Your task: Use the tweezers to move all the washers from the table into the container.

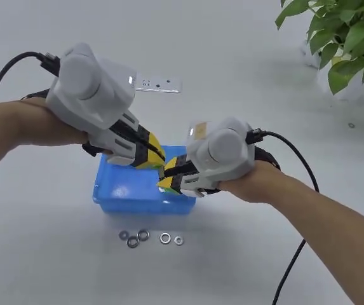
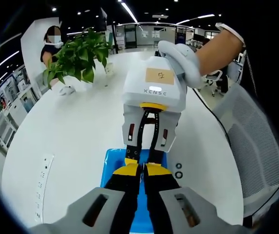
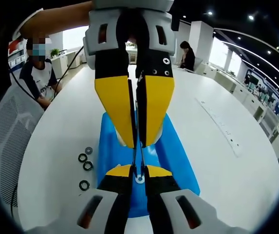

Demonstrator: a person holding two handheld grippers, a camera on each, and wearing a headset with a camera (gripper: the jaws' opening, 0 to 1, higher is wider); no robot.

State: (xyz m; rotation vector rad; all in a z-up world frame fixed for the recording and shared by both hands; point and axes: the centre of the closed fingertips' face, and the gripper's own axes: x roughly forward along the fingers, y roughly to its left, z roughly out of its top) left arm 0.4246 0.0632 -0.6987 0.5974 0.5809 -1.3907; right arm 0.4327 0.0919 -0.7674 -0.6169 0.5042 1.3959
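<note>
left tool (image 1: 154,156) grips tweezers (image 3: 138,155) | right tool (image 1: 166,178) grip unclear | above container (image 1: 114,197), washers (image 1: 143,236) outside edge

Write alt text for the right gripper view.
Two grippers meet tip to tip over a blue container: the left gripper reaches down from the top, and what looks like a washer shows between the fingers of the right gripper. Four washers lie on the white table.

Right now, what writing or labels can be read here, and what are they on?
"XENSE": on the white body of the right gripper, left gripper view.
Above it, a tan sticker: one mark, too blurred to read.
On the power strip: markings too small to read.
</note>
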